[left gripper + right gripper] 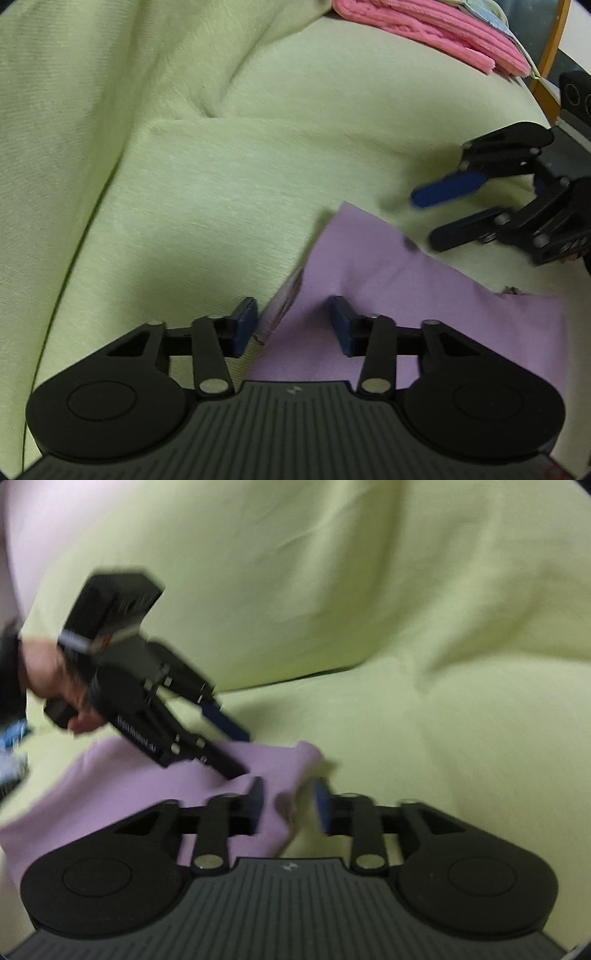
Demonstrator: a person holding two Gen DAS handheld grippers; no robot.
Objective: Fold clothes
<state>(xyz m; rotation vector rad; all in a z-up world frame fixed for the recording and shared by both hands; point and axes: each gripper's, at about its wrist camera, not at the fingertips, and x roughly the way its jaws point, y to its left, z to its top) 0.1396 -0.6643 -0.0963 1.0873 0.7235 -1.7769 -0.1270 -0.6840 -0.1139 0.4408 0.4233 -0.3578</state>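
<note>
We see a pale green fabric-covered sofa (258, 155) filling both views, its cover creased where seat meets backrest. On the seat lies a flat lilac cloth garment (406, 295), one pointed corner aimed toward the backrest, a ragged notch along its far edge. In the right wrist view the same garment spreads leftward across the seat, with a rounded fold near the centre.

At the far edge of the seat, in the left wrist view, we note a folded pink ribbed knit garment (436, 29) with a pale blue cloth (484, 14) just behind it, and beyond these a curved wooden frame (550, 55).

The left black tool (293, 326) stands wide open, straddling the near left edge of the lilac garment: one blue pad sits over the green seat, the other over the lilac cloth. It grips nothing. A bare hand (55, 686) holds its handle.

The right black tool (286, 805) is also spread apart, held low over the garment's corner. Motion blur keeps us from telling whether its pads touch the fabric.
</note>
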